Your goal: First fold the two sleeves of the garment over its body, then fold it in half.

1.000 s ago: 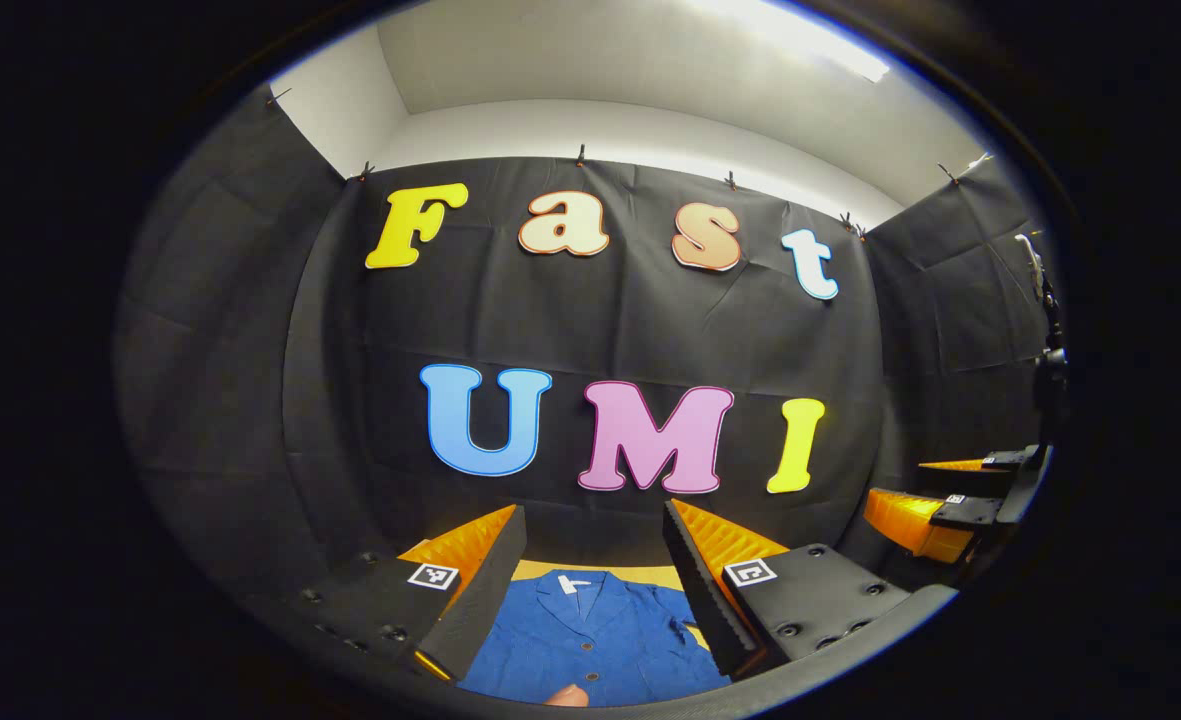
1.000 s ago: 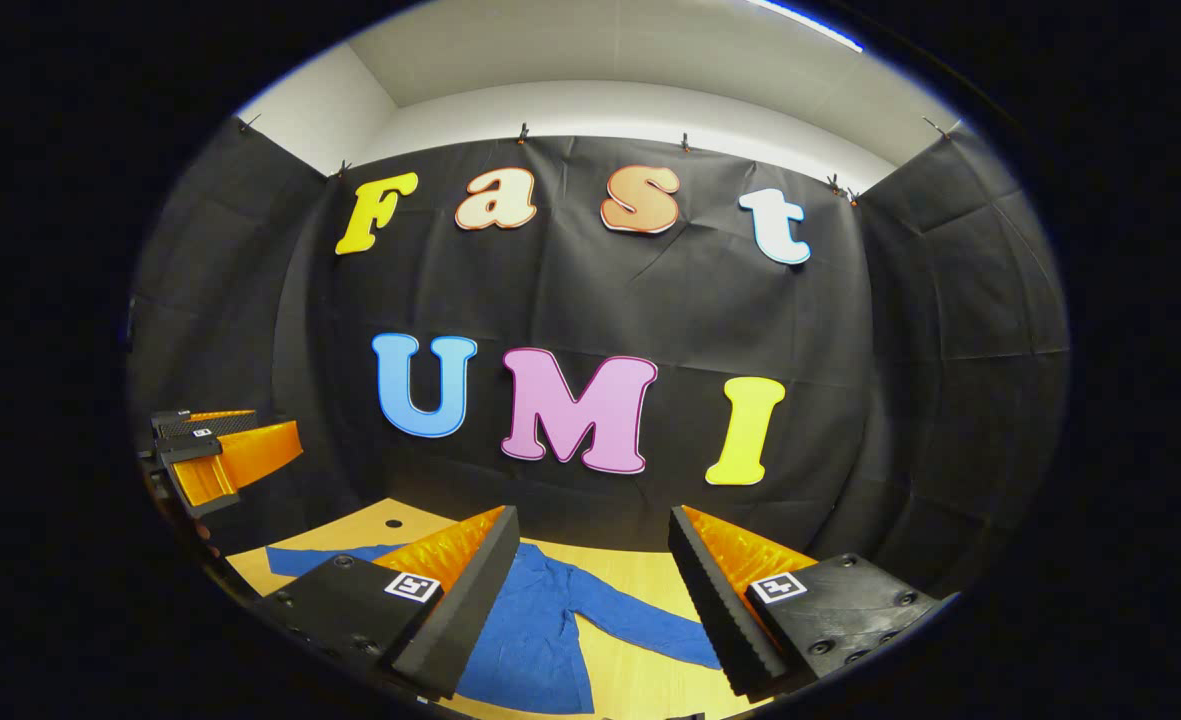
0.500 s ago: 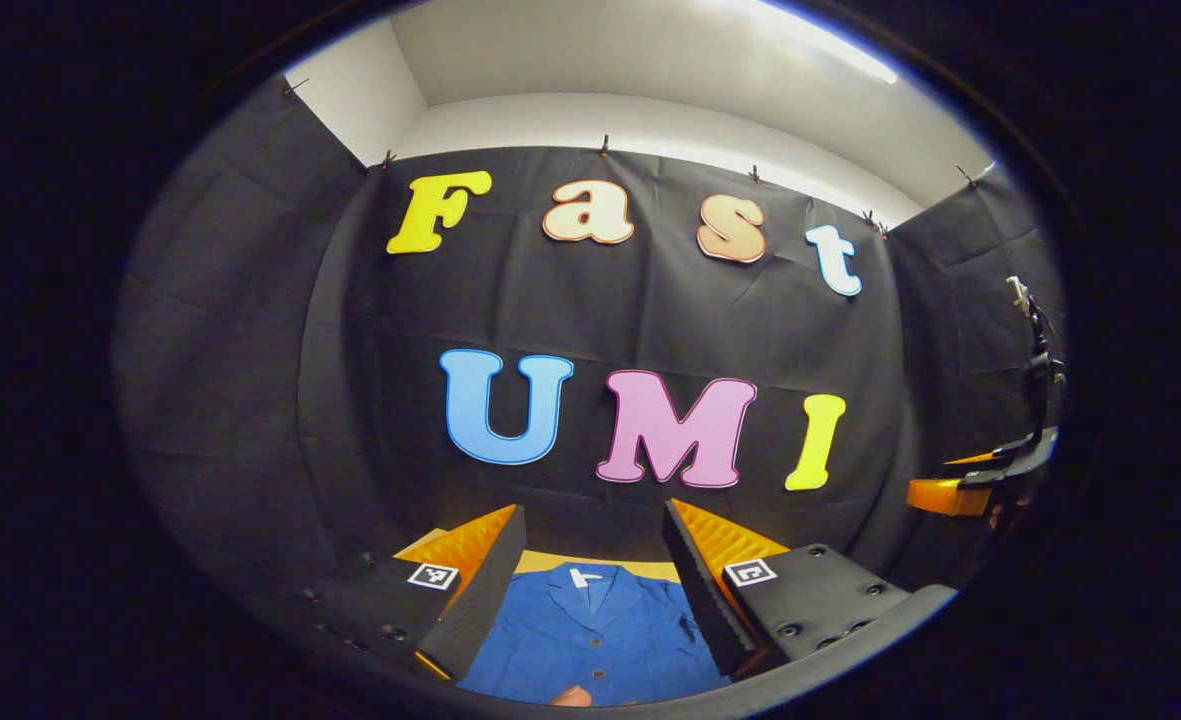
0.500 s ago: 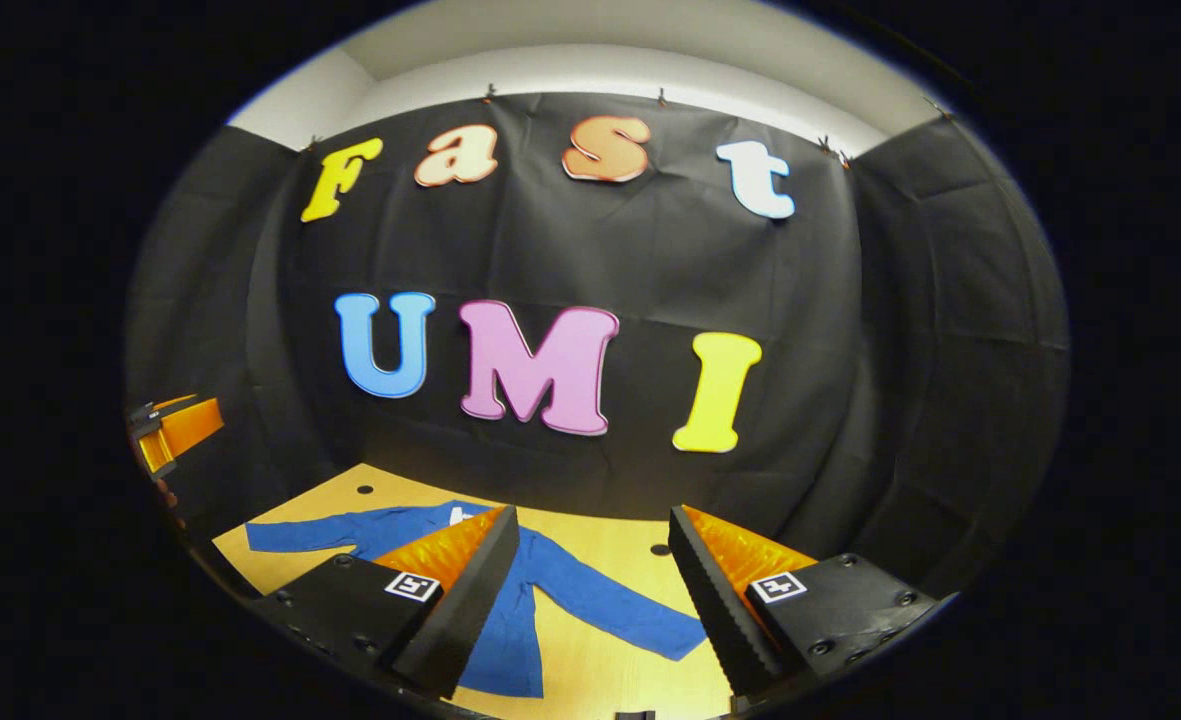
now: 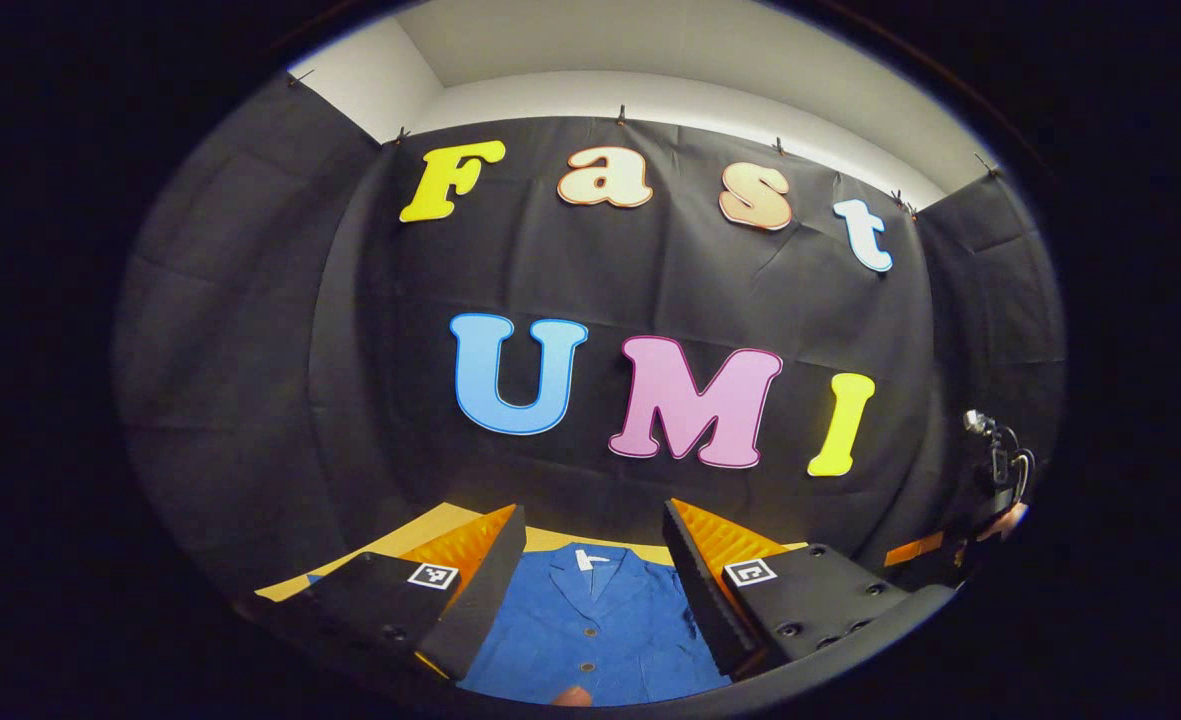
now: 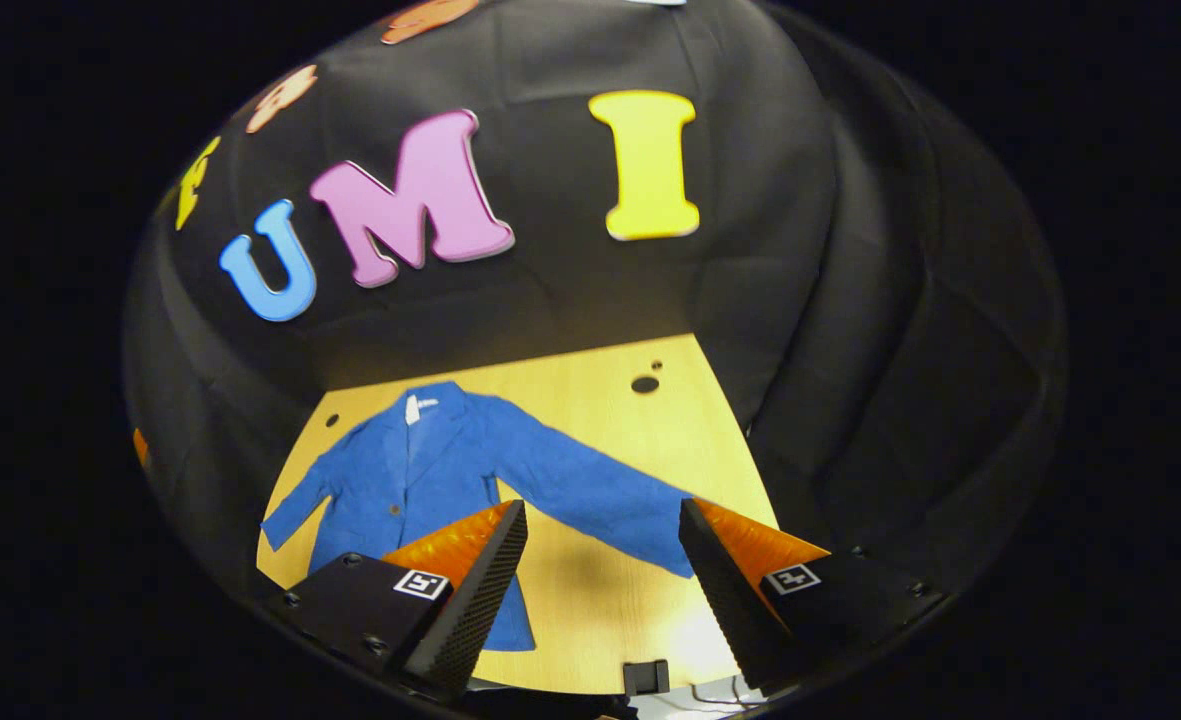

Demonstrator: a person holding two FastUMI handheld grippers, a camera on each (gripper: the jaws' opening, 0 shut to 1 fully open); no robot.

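Blue jacket (image 6: pixel 420 470) is lying flat and face-up on the wooden table (image 6: pixel 590 390), both sleeves spread, nothing folded yet. Right gripper (image 6: pixel 600 580) is hovering jaws apart, empty, above the sleeve (image 6: pixel 600 495) on its side. Left gripper (image 5: pixel 590 590) is also gaping, empty, over the jacket's chest. Risk: pinching body fabric along with the cuff, dragging the whole jacket askew.

- The blue jacket (image 6: pixel 420 470) lies flat and face up on the worktop (image 6: pixel 590 400), collar at the far side.
- Both sleeves are spread out to the sides and not folded; the right sleeve (image 6: pixel 600 495) reaches toward the near right.
- Small buttons run down its front (image 5: pixel 587 630).
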